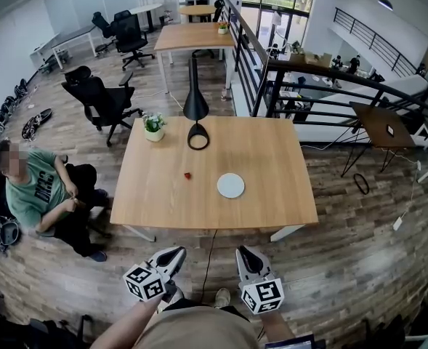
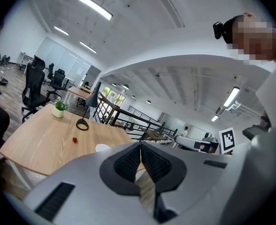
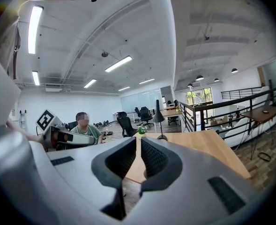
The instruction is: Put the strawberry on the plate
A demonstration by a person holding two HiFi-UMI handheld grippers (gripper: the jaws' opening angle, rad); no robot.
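Observation:
A small red strawberry (image 1: 187, 175) lies near the middle of the wooden table (image 1: 272, 166), left of a round white plate (image 1: 230, 185). In the left gripper view the strawberry (image 2: 74, 140) and the plate (image 2: 102, 147) show far off on the table. Both grippers are held low, in front of the table's near edge and well short of it. My left gripper (image 1: 177, 252) is shut with nothing in it. My right gripper (image 1: 245, 252) is shut and empty too. Its jaw tips meet in the right gripper view, gripper (image 3: 138, 139).
A black desk lamp (image 1: 196, 107) and a small potted plant (image 1: 154, 127) stand at the table's far side. A person in a green shirt (image 1: 32, 195) sits left of the table. Black office chairs (image 1: 101, 100) stand beyond, and a black railing (image 1: 330, 86) runs at the right.

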